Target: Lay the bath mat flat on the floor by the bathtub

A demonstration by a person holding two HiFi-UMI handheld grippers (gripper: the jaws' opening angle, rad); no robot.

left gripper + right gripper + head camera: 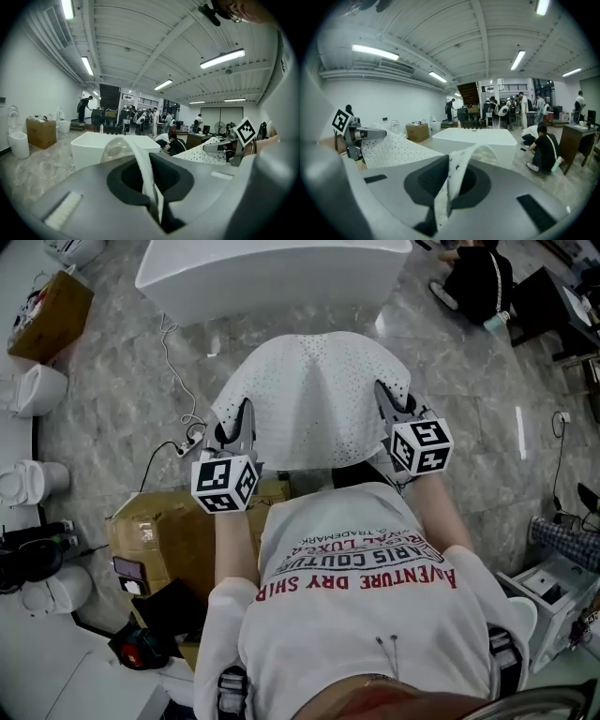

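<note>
A white bath mat [314, 395] with small dark dots hangs spread in the air between both grippers, its far edge drooping toward the white bathtub [272, 273]. My left gripper [242, 418] is shut on the mat's near left corner, and a strip of mat [143, 171] runs through its jaws. My right gripper [384, 397] is shut on the near right corner, where a fold of mat [452, 187] stands pinched between its jaws. The bathtub [480, 140] stands just beyond the mat on the grey marble floor [112, 437].
A cardboard box [159, 535] sits on the floor at my left, with a white cable and power strip [187, 437] beside the mat. Toilets [37, 390] line the left wall. A person in black [478, 282] crouches at the far right of the tub.
</note>
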